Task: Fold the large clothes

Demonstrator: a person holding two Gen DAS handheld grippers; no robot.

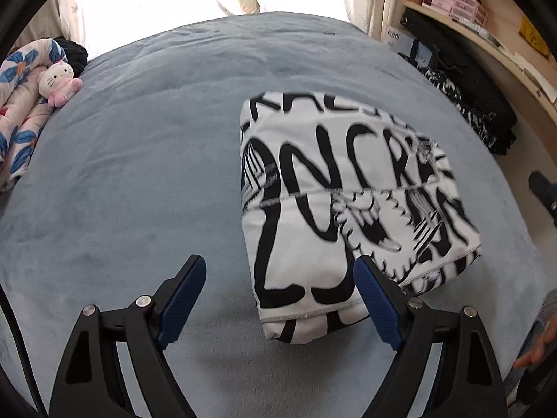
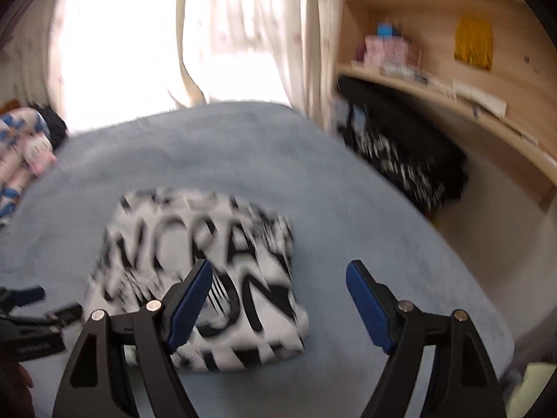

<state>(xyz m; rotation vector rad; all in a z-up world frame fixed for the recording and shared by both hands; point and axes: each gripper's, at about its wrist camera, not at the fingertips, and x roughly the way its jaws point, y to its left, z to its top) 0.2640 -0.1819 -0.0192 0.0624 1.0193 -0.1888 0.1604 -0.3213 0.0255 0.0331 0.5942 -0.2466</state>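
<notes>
Evidently the folding step is at or near its end: the garment lies as a compact rectangle, and neither tool holds any cloth. Judged from this, the next move calls either for a last squaring of the edges or for lifting the bundle aside, perhaps toward the dark pile at the 2 o'clock edge of the bed; a lift would need both tongs closing on opposite sides so the layers do not slide apart.

Bed: grey-blue plush cover, bearing everything; a floral quilt and a small plush toy lie at its 10 o'clock corner.

Folded garment: white with bold black lettering, stacked in several layers, stitched hems showing along the near edges; it sits right of centre in the left wrist view, toward 3 o'clock, and flat on the bed.

Left tongs: spread wide, empty, right finger over the garment's near corner; contact cannot be told.

Right tongs: also spread wide and empty, above the garment's 5 o'clock corner; this view is motion-blurred.
</notes>
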